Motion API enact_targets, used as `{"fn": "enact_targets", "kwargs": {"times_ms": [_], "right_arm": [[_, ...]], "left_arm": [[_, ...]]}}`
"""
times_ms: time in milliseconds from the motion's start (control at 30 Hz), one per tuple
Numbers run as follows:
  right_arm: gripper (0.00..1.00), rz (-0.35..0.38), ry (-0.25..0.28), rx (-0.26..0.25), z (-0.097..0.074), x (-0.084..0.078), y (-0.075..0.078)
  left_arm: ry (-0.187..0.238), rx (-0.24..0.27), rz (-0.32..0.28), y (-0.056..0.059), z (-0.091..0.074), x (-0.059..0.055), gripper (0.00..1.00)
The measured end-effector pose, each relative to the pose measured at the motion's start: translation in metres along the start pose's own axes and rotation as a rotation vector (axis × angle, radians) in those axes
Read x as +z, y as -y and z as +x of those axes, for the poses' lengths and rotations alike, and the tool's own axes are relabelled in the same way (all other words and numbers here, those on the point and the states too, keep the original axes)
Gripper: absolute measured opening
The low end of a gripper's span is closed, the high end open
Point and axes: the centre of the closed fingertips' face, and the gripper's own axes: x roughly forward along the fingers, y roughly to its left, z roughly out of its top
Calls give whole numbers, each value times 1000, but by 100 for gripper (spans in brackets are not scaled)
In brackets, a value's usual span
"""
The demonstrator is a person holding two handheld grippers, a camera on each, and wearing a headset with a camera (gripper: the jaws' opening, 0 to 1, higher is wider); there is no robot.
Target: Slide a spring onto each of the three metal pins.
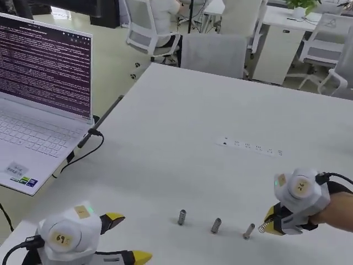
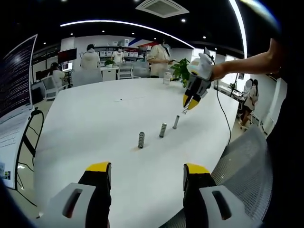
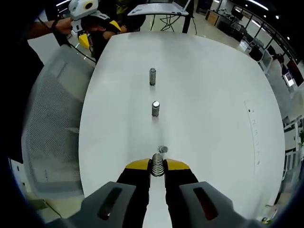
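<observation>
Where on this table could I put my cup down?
The wide stretch between the laptop, the socket strip and the pins is bare. The near edge is crowded: pins, right gripper holding a spring, left gripper open.

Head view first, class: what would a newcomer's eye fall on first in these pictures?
A row of three small metal pins stands on the white table, two already wearing coiled springs. The right gripper pinches a small coiled steel spring in its yellow-tipped fingers close to the bare third pin; the left gripper hovers open nearby.
</observation>
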Motion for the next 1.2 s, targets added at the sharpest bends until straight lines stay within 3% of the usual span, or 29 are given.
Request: {"fn": "enact_targets", "kwargs": {"times_ms": [600,1200], "right_arm": [[8,-33,-25,44,19,7,10],[9,-69,-92,74,45,-4,6]], "left_arm": [[-11,26,-24,-9,-6,-4,56],[-16,35,-37,-12,-8,-5,55]]}}
